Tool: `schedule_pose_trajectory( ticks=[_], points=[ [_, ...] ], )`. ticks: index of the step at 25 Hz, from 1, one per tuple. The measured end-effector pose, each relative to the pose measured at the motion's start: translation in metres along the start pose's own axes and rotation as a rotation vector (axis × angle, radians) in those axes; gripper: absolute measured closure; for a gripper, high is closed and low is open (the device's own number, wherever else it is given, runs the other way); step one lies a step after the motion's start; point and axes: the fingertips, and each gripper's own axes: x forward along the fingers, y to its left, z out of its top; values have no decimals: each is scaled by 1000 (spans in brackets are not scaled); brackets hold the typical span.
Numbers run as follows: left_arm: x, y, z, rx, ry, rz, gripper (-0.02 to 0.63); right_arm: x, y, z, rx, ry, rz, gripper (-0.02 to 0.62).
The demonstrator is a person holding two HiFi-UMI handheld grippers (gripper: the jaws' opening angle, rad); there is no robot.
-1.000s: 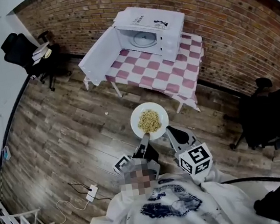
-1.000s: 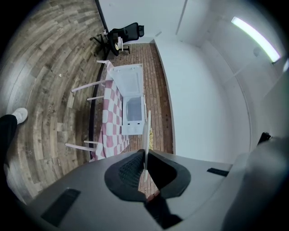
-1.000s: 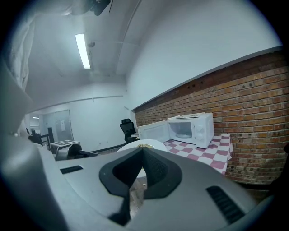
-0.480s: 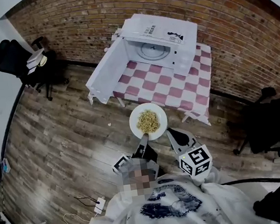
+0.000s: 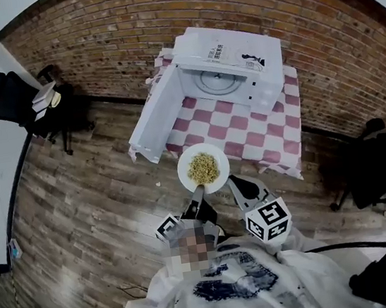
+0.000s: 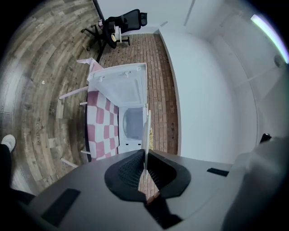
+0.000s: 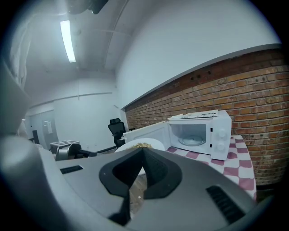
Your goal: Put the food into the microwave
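**Noodles held at the table's edge, microwave open ahead**

The plate of noodles (image 5: 204, 169) sits level just short of the checked table (image 5: 273, 128), its near rim clamped in your left gripper (image 5: 198, 192), that arm drawn in close to your chest. The microwave (image 5: 232, 64) lies straight ahead of the plate. Its door (image 5: 161, 116) is swung out to the left, so keep to the right of it. Your right gripper (image 5: 234, 179) hangs just beside the plate's right edge, jaws together on nothing.
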Motion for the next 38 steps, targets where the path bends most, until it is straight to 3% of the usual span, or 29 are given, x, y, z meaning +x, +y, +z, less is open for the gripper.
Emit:
schedule_pose_trajectory(
  ticks=[8,13,23,38],
  points=[
    [28,10,7,-29,74,11,583,13,-20,4,22,-2,-84,584],
    [44,25,10,24,120,57,583,22,-39,5,37,-5,-116,584],
    [108,19,18,-9,147,28,583,58,-85,20,54,-21,-138,584],
    [229,34,30,-1,199,88,583,125,-183,48,100,-15,-154,584]
  ],
)
